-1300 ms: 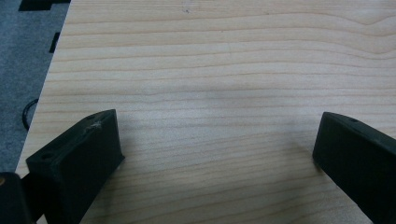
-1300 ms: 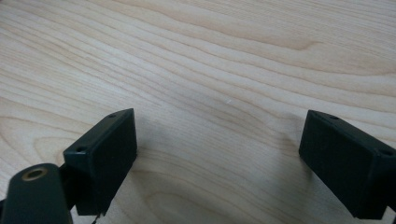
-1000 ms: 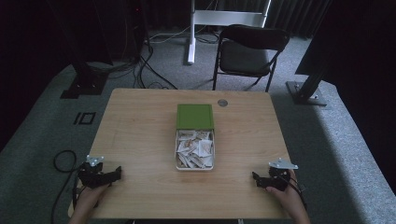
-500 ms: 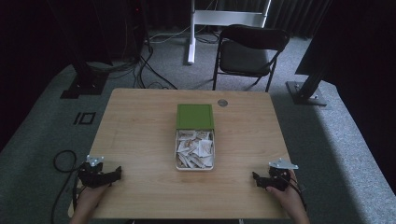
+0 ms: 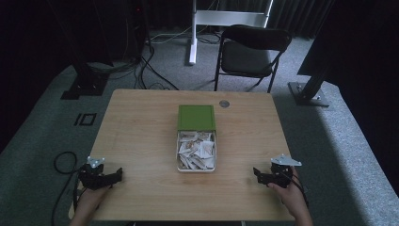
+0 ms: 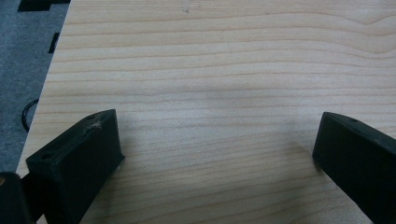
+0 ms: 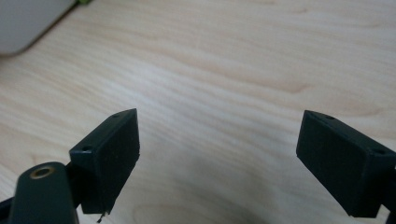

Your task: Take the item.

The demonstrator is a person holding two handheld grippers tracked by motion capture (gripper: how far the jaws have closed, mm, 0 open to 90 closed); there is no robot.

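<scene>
The left gripper [image 5: 115,175] and the right gripper [image 5: 257,173] rest near the front corners of the wooden surface [image 5: 141,132]. Both have their jaws spread wide and hold nothing. A small box [image 5: 196,163] full of paper packets [image 5: 194,148] sits in the middle, well apart from both, with its green lid [image 5: 196,117] flat behind it. Nothing looks started. Next, I think one gripper must reach in to the box.
</scene>
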